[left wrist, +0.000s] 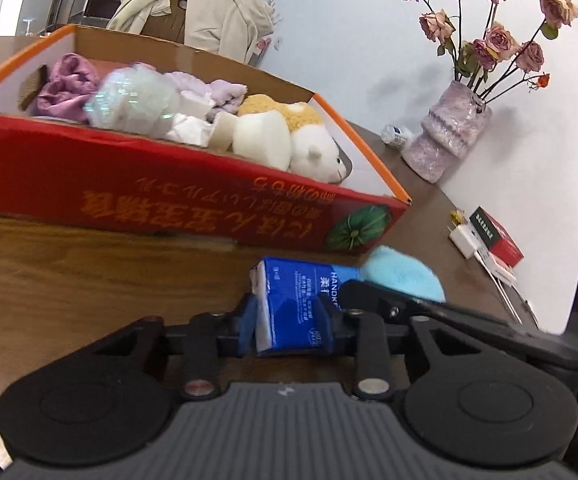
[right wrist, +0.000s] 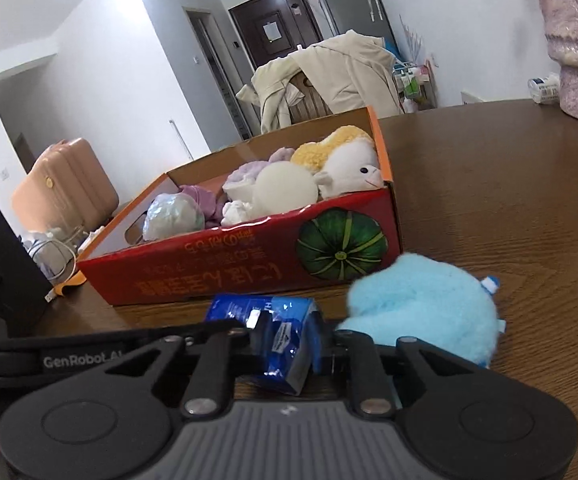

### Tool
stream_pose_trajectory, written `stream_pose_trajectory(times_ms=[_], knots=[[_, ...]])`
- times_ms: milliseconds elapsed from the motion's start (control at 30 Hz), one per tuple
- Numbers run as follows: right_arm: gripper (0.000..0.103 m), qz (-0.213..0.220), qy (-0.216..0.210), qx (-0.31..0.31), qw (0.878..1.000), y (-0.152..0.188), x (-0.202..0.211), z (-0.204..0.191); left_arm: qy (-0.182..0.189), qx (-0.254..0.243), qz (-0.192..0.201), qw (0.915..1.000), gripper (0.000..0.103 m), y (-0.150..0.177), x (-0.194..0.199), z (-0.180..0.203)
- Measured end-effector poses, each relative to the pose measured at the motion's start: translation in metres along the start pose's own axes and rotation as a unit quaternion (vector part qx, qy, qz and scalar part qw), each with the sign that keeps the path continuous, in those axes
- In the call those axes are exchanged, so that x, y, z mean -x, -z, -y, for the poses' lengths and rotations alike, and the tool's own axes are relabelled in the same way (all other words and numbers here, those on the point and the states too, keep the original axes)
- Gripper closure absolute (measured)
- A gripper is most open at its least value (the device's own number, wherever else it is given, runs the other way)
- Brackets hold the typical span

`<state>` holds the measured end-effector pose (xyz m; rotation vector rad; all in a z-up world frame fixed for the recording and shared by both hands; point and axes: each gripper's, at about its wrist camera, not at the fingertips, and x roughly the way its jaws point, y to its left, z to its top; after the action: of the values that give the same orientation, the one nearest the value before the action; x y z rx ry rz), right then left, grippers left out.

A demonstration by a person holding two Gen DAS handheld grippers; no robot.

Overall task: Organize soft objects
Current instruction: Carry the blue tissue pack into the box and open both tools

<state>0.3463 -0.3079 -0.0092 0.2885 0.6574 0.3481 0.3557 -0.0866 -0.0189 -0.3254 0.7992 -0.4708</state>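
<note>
Here, in the left wrist view, the left gripper (left wrist: 289, 320) is pinching a blue tissue pack (left wrist: 293, 308) between its pads; light and squashy, it is probably best held across its broad faces. Ahead of the jaws, the red box (left wrist: 169, 200) is holding plush items.

Meanwhile, in the right wrist view, the right gripper (right wrist: 289, 340) is squeezing the same tissue pack (right wrist: 285, 340), creasing its wrapper. Just right of the jaws, a fluffy blue toy (right wrist: 421, 312) is showing fully; the left view is showing only its edge.
</note>
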Motion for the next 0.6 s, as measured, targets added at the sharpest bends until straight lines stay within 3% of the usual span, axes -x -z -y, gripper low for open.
stream_pose_trajectory(times_ms=[167, 300, 600], knots=[[0.085, -0.026, -0.026, 0.020, 0.999, 0.016, 0.012, -0.024, -0.022, 0.000, -0.013, 0.9997, 0.074, 0.020, 0.034, -0.004], [0.085, -0.039, -0.038, 0.017, 0.998, 0.031, 0.017, -0.034, -0.052, -0.020, 0.006, 0.9984, 0.073, 0.028, 0.046, -0.005], [0.083, -0.030, -0.032, 0.006, 0.999, 0.038, 0.021, -0.033, -0.032, -0.012, 0.021, 0.9992, 0.081, 0.035, 0.045, -0.011]])
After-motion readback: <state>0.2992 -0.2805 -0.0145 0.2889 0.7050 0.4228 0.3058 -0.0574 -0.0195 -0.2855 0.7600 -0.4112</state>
